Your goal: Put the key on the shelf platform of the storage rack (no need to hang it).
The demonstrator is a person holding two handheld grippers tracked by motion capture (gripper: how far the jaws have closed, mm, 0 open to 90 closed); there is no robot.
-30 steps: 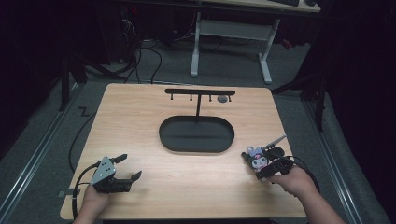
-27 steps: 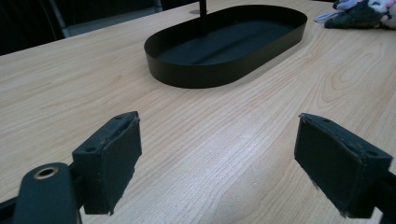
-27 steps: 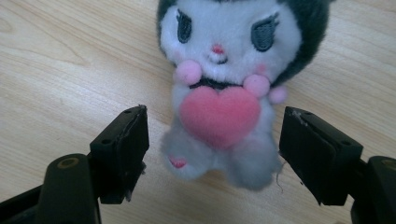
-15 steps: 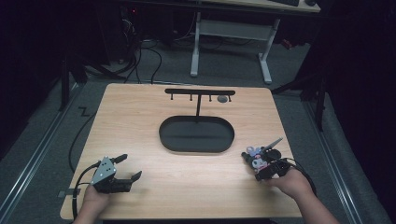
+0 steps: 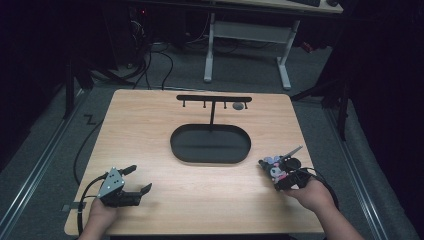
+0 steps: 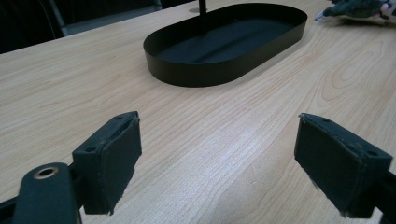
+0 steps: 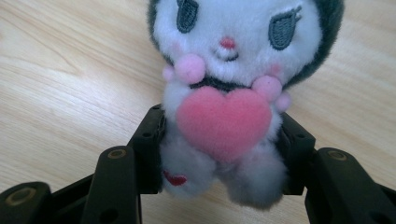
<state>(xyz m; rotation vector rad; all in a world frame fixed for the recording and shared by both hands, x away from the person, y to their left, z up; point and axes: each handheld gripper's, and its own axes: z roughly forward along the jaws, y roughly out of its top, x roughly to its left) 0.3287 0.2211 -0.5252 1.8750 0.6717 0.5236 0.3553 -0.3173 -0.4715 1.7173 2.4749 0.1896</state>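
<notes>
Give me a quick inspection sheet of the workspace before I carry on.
Surface: light wooden table, bare grain.
Job's things: white-and-black plush toy with pink heart; black oval metal tray with hook stand.
Clutter: nothing seen.
Grippers: right gripper has just closed on the plush's body; left gripper open, nothing between its pads.
Cables: black cable trails off the left gripper.
Surroundings: dark room, white desk frame, floor cables.

Open hand-held gripper [image 6: 219, 158]; black tray [image 6: 224, 44] beyond
</notes>
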